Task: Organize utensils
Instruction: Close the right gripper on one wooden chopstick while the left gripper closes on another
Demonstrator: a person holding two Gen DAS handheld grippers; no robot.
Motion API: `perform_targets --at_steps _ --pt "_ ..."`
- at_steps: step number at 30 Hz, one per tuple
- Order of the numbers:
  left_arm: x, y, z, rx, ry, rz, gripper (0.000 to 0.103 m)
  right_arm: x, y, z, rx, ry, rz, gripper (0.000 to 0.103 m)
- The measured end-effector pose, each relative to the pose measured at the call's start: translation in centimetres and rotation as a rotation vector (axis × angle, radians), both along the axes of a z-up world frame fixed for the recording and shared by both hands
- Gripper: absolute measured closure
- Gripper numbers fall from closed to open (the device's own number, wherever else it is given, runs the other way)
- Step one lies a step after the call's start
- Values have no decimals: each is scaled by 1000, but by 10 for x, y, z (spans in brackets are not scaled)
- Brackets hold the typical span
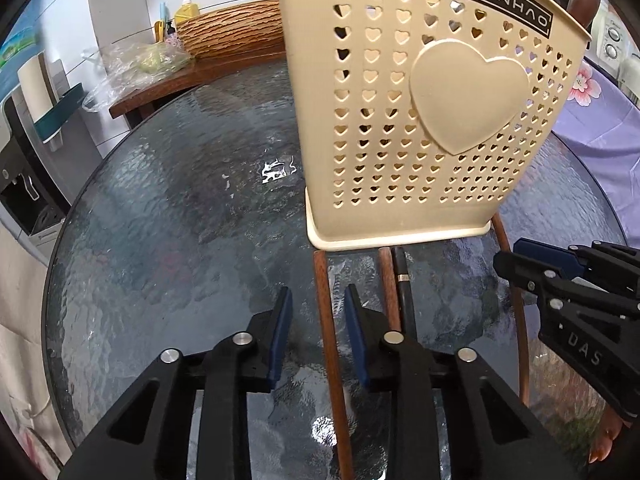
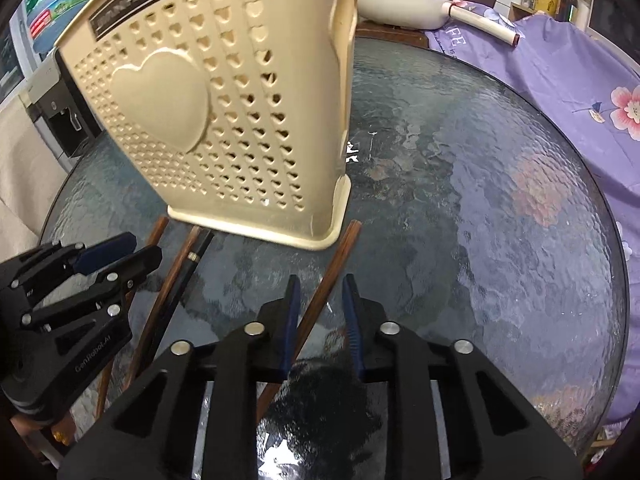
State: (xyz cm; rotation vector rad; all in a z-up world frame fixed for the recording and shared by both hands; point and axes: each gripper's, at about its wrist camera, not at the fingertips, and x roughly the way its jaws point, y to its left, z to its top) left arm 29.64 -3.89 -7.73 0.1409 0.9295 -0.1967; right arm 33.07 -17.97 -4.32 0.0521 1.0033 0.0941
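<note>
- Glass table (image 1: 168, 240): big round top under both jaw sets; slick, so sticks may skid when I pinch.
- Utensil holder (image 1: 420, 100): cream, heart-holed, upright just ahead of both jaw sets. Its base sits on or touches the far ends of the sticks; can't tell which.
- L gripper (image 1: 318, 332): jaws narrowed but w/ a gap; leftmost brown chopstick (image 1: 326, 320) runs lengthwise between the pads. No pad contact visible, so not pinched yet.
- R gripper (image 2: 320, 308): same story, jaws part-closed around the rightmost brown chopstick (image 2: 328, 276); it lies nearer the left pad, maybe touching, can't confirm a pinch.
- Middle brown chopstick (image 1: 390, 288) and black chopstick (image 1: 404, 280) w/ metal band: between the two grippers, outside both jaws.
- My call: I'm at the grasp step. Should centre each stick between pads, close fully, pull back from the holder base before lifting, then tip upright and drop into the holder top. Risk: dragging the holder or nudging the neighbours.
</note>
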Motion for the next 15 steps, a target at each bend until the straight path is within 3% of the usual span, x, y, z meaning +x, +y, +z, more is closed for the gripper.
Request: perform_targets --at_steps 2,8,15 --pt "1 -1 0 -1 -1 0 84 2 0 0 -15 -3 -1 89" --pt "-4 -3 -1 14 -14 -10 95 -1 -1 1 -10 -7 13 90" --pt "-8 4 0 -2 -11 0 96 -12 -14 2 60 -12 12 93"
